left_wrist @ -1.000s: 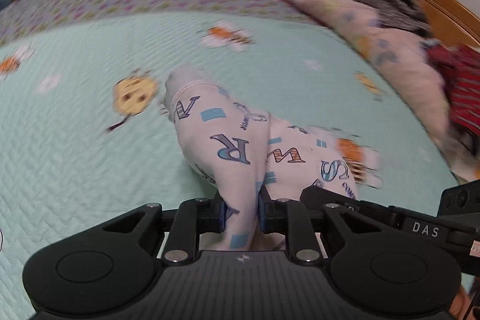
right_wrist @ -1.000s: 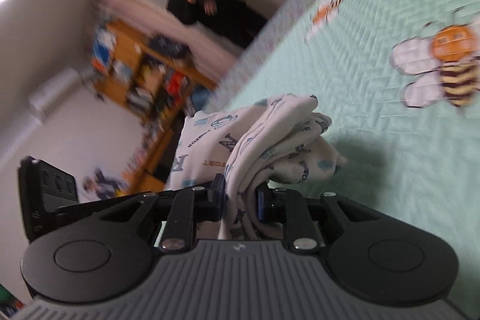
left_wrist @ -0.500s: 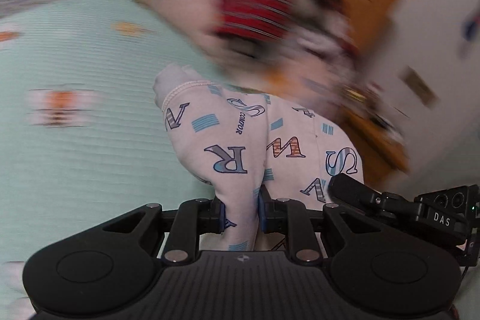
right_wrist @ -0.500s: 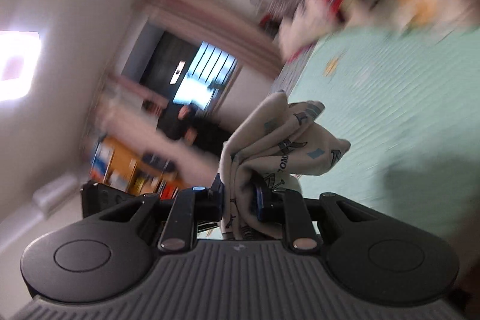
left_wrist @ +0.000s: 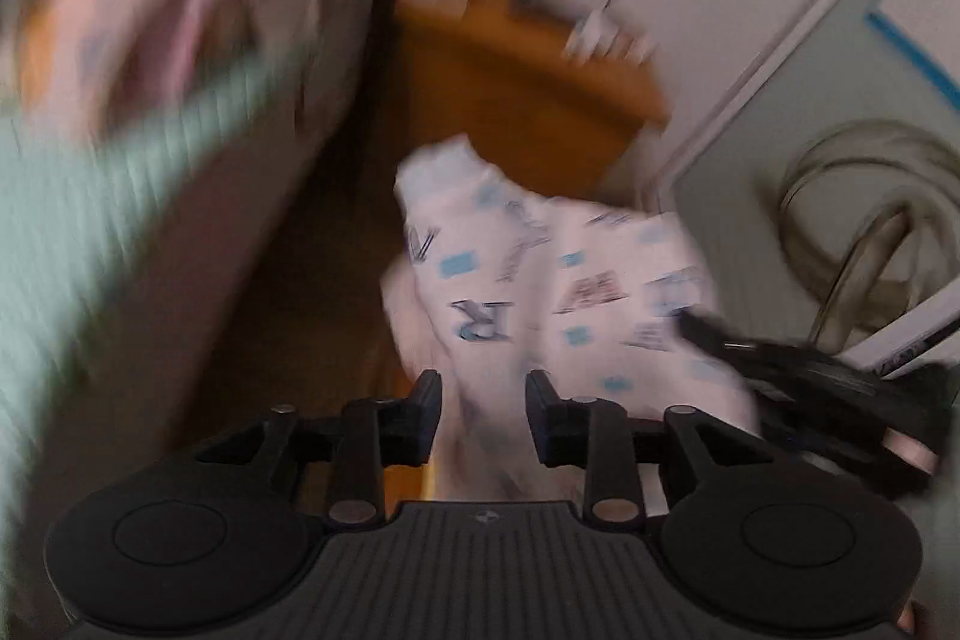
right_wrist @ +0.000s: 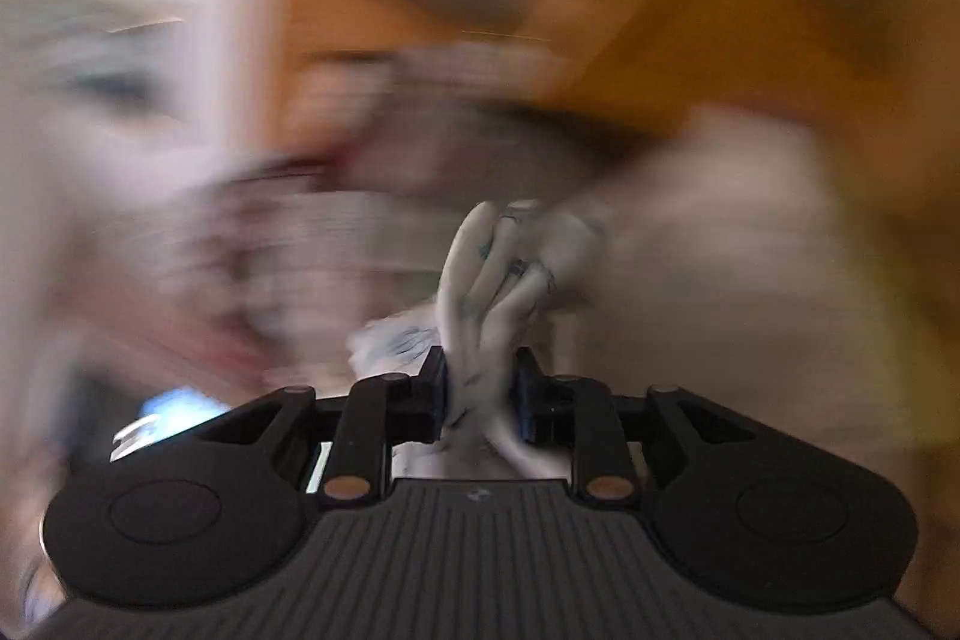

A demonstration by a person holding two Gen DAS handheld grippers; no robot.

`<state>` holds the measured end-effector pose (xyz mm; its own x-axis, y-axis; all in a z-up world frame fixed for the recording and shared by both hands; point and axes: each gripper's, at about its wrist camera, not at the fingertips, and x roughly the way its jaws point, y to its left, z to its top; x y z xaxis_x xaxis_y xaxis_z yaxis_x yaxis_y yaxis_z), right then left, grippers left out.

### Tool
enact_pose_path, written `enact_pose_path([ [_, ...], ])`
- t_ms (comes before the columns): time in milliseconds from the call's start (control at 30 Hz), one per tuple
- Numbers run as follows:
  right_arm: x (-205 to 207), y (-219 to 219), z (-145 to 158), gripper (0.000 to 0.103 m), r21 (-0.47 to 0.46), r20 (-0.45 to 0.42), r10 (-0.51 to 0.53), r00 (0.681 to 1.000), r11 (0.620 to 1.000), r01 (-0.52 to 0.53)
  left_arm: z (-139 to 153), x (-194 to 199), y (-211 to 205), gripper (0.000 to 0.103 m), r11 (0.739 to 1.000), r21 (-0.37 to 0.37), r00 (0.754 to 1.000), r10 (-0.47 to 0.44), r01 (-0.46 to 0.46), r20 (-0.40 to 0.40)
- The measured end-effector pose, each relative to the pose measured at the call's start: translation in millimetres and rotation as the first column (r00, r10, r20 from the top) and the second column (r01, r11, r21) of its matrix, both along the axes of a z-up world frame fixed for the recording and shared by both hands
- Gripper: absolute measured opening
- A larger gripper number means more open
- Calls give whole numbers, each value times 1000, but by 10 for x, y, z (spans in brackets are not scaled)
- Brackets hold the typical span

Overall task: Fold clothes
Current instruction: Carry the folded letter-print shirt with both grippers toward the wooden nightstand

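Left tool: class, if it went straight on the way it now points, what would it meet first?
The letter-print garment, already between the fingers of the left tool, whose jaws have just been opening. Beyond it, probably the wooden furniture, though blur leaves depth unclear.

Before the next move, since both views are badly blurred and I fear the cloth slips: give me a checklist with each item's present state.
1. Left gripper on the letter-print garment: cannot tell. The jaws have just been opening; cloth lies between them, with slight gaps at the sides.
2. Right gripper on the garment: ok, bunched cloth fills the jaws.
3. Garment off the green bedspread: ok, it hangs beyond the bed's edge.
4. Landing spot in view: not ok, only the wooden furniture and wall show.
5. Folds tidy: cannot tell.
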<state>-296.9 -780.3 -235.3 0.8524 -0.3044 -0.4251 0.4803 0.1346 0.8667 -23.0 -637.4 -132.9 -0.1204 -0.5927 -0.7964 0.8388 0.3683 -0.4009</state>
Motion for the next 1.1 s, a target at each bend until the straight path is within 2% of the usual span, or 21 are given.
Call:
enact_pose_path([
  [33,-71,-41,-173,18,18,2,-13,1000,1000,13,-85,-34,19,30,1000,9,1000,-1,1,2],
  [100,-159,16,-271,22,-15,115,-11,993,1000,13,-229,-107,66,30,1000,22,1000,-11,10,14],
  [167,-173,66,-293,22,-32,138,-8,990,999,13,-269,-144,96,30,1000,16,1000,-18,17,20],
  [233,-193,140,-242,22,-49,121,-21,992,998,27,-245,-144,104,32,1000,-12,999,-28,28,24],
  [267,-228,196,-125,25,-99,71,-30,997,994,37,-216,-143,107,36,999,-23,999,-35,36,39],
  [333,-268,307,150,26,-231,-35,-64,997,971,54,-183,-142,71,38,998,-34,996,-51,53,71],
  [400,-263,387,485,27,-401,-116,-108,987,915,53,-179,-220,56,38,996,-49,995,-67,71,73],
  [433,-264,355,602,29,-459,-111,-92,990,888,31,-167,-188,33,42,996,-54,995,-74,77,66],
  [467,-226,343,718,36,-484,-85,-46,995,875,-2,-192,-185,-27,44,995,-55,995,-85,88,59],
  [500,-171,296,747,42,-474,-46,17,999,880,-37,-235,-229,-57,45,994,-49,994,-97,100,59],
  [600,66,130,743,45,-404,74,186,980,904,-142,-324,-341,-91,48,992,-21,988,-124,126,88],
  [700,290,-37,484,45,-273,72,239,968,939,-211,-384,-428,-121,54,988,0,980,-152,153,130],
  [767,299,-134,180,43,-172,25,199,980,966,-191,-415,-456,-151,60,986,17,975,-169,169,145],
  [800,262,-167,44,15,-137,8,178,984,975,-175,-416,-461,-155,60,985,21,974,-172,171,148],
  [833,215,-182,-39,0,-120,15,154,988,981,-151,-412,-463,-155,60,985,23,973,-173,171,150],
  [933,162,-181,-107,0,-97,31,125,992,988,-121,-394,-453,-145,61,986,25,974,-168,166,150],
  [1033,257,-161,48,10,-140,-25,137,990,980,-139,-365,-406,-108,60,988,25,979,-151,149,136],
  [1100,257,-84,149,31,-170,-43,148,988,974,-153,-356,-386,-87,60,989,30,980,-147,144,136],
])
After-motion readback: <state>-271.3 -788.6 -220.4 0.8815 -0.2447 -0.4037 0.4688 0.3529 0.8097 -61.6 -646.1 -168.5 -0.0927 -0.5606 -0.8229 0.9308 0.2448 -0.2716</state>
